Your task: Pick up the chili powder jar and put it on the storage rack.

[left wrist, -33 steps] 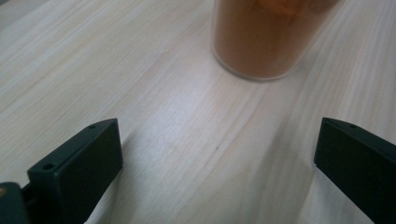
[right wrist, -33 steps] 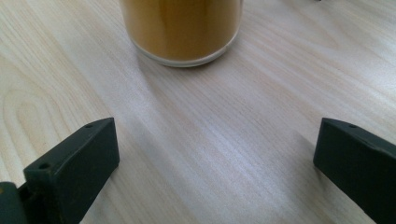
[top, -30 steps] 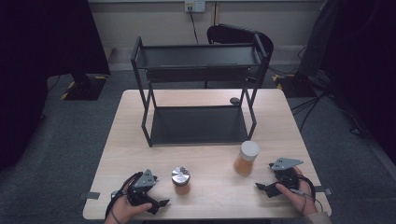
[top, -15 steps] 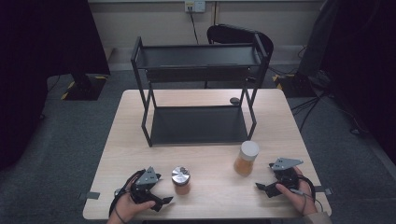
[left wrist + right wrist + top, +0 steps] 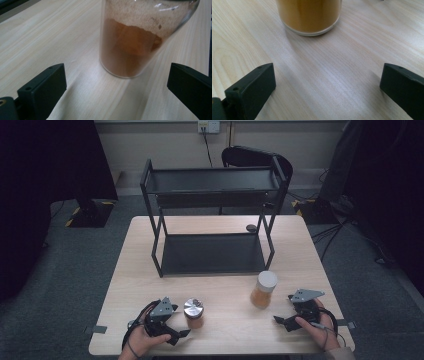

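Wooden table (image 5: 220,285) carries a black 2-tier metal rack (image 5: 212,220) at the far half and 2 jars at the near half. The left gripper (image 5: 177,336) sits at the near left edge, held in the person's left hand (image 5: 142,340), jaws spread wide and holding nothing. Just beside it, toward table centre, stands a glass jar with a silver metal lid (image 5: 193,312), upright, part-filled with reddish-brown powder. In the left gripper view the same jar (image 5: 140,40) stands ahead of the jaws, slightly right of centre, not between them and not touching either; powder level reaches roughly halfway up the visible glass. The right gripper (image 5: 281,321) rests near the near right edge in the person's right hand (image 5: 315,325), jaws likewise wide apart and empty. A second jar with a white lid (image 5: 263,289), holding orange-yellow powder, stands upright just left of and beyond that gripper. In the right gripper view its base (image 5: 309,15) shows at the top, ahead of the jaws with bare table between. The 2 jars stand well apart from each other, both in front of the rack. A small dark round object (image 5: 251,227) lies on the table by the rack's right rear leg; its kind cannot be told.
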